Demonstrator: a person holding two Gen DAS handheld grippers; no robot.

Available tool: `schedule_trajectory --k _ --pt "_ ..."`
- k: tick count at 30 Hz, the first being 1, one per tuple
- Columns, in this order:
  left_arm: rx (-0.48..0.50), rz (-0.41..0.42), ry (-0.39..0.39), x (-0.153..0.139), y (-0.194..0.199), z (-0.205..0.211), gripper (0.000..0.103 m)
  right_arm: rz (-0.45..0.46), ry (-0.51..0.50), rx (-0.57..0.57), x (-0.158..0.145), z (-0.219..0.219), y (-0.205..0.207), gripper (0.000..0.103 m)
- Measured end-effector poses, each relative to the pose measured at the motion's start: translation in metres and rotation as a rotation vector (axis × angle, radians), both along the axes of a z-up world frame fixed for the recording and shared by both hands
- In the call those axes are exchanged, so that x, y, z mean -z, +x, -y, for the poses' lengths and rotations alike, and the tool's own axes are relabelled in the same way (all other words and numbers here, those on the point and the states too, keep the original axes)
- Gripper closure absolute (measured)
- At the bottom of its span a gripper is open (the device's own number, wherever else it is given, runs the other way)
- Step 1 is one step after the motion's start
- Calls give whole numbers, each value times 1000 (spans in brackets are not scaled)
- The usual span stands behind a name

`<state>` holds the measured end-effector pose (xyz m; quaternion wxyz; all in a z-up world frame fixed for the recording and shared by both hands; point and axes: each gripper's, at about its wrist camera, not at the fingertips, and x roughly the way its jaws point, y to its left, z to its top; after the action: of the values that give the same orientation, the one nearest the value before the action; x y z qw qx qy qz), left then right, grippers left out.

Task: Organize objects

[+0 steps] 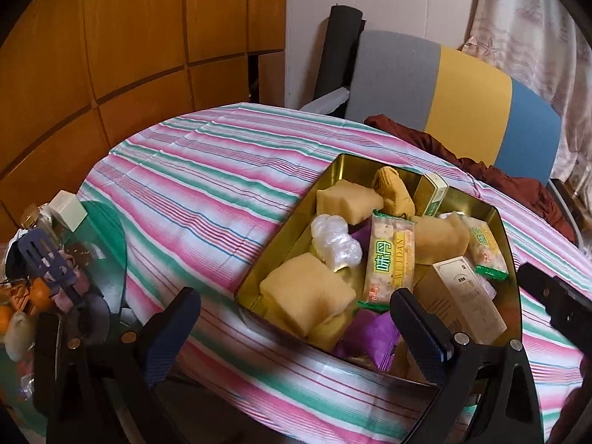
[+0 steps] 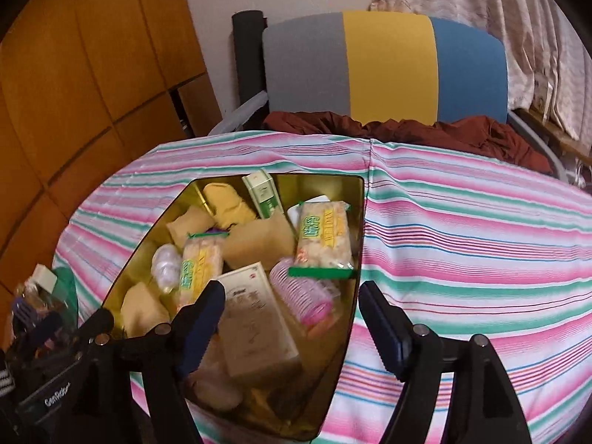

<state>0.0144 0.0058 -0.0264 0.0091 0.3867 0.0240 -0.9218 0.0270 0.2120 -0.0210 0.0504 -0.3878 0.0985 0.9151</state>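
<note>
A gold metal tin (image 1: 335, 170) stands on the striped tablecloth (image 1: 207, 185), filled with yellow sponges (image 1: 305, 290), snack packets (image 1: 390, 255), a beige box (image 1: 468, 296), purple wrappers (image 1: 373, 331) and a clear plastic piece (image 1: 335, 242). My left gripper (image 1: 296, 318) is open and empty, hovering over the tin's near left corner. In the right wrist view the tin (image 2: 357, 222) also holds a pink hair roller (image 2: 303, 292). My right gripper (image 2: 292, 310) is open and empty above the tin's near right side. The right gripper's tip (image 1: 555, 296) shows in the left wrist view.
A chair (image 2: 384, 66) with grey, yellow and blue back stands behind the table, a dark red cloth (image 2: 425, 129) on its seat. A glass side table (image 1: 100, 244) at the left holds a spatula (image 1: 48, 262), oranges and clutter. Wooden cabinets line the left wall.
</note>
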Motion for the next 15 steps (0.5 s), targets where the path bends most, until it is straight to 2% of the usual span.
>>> schedule_trajectory --k 9,15 --pt "-51 -30 -105 -11 7 9 0 54 73 48 1 23 7 26" --pt "-17 44 -85 -10 3 11 0 83 95 64 1 32 7 26"
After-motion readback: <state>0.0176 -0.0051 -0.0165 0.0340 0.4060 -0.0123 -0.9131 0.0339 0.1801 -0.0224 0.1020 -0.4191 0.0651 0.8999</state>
